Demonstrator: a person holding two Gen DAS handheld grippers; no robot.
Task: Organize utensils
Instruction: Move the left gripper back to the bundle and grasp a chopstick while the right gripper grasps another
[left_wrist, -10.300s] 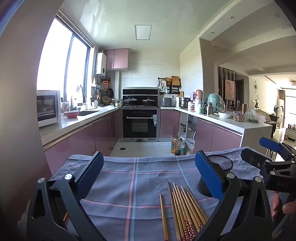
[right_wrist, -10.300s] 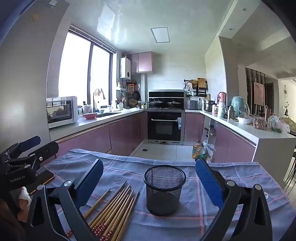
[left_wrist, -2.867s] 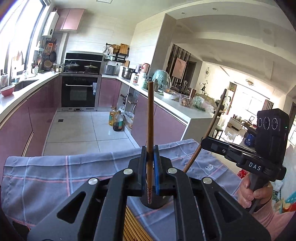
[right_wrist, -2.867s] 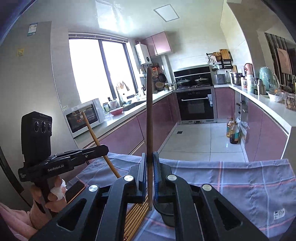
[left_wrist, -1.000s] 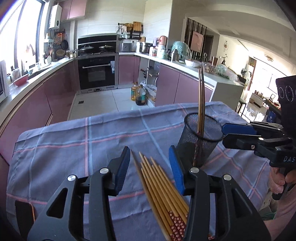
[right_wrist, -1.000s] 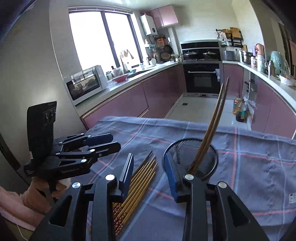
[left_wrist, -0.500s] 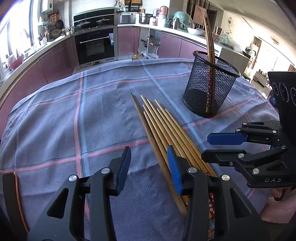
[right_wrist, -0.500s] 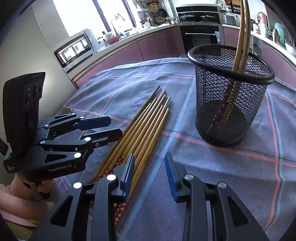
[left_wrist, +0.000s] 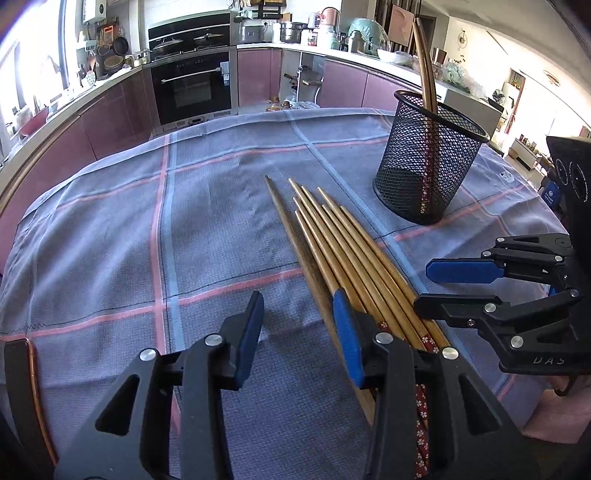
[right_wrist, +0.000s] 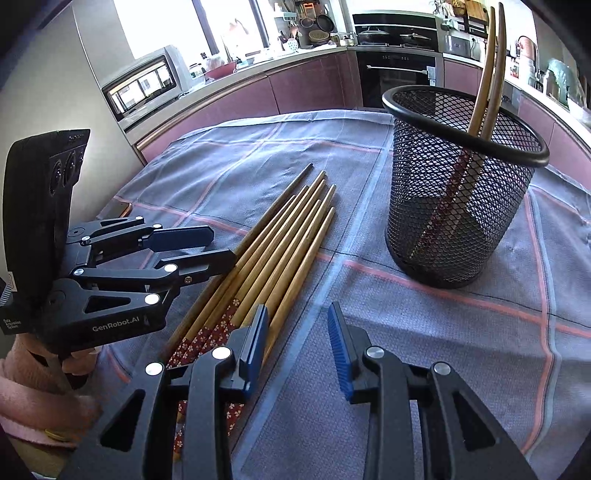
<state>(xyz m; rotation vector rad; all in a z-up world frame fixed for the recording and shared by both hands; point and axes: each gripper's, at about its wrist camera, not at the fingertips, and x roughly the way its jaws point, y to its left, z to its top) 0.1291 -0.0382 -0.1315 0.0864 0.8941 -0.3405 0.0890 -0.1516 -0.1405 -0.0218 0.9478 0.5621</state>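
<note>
On checked tablecloth (left_wrist: 207, 229): left gripper (left_wrist: 298, 325) and right gripper (right_wrist: 297, 339) both parted, empty, low beside loose chopsticks (left_wrist: 332, 236); two more upright in mesh cup (right_wrist: 458, 192).

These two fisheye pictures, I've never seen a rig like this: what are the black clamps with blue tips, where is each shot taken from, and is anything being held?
There is no robot arm here. A person holds a two-finger gripper in each hand, and each gripper carries a camera that looks forward along its fingers.

In the left wrist view, the left gripper fills the bottom edge, and the right gripper shows at the side. In the right wrist view it is the reverse: the right gripper is at the bottom and the left gripper is at the side.

On the checked cloth lies a bundle of chopsticks, side by side. Beside them stands a black mesh cup with two chopsticks leaning inside it.

Both grippers are open and hold nothing. Each is low, close to the patterned ends of the bundle.
</note>
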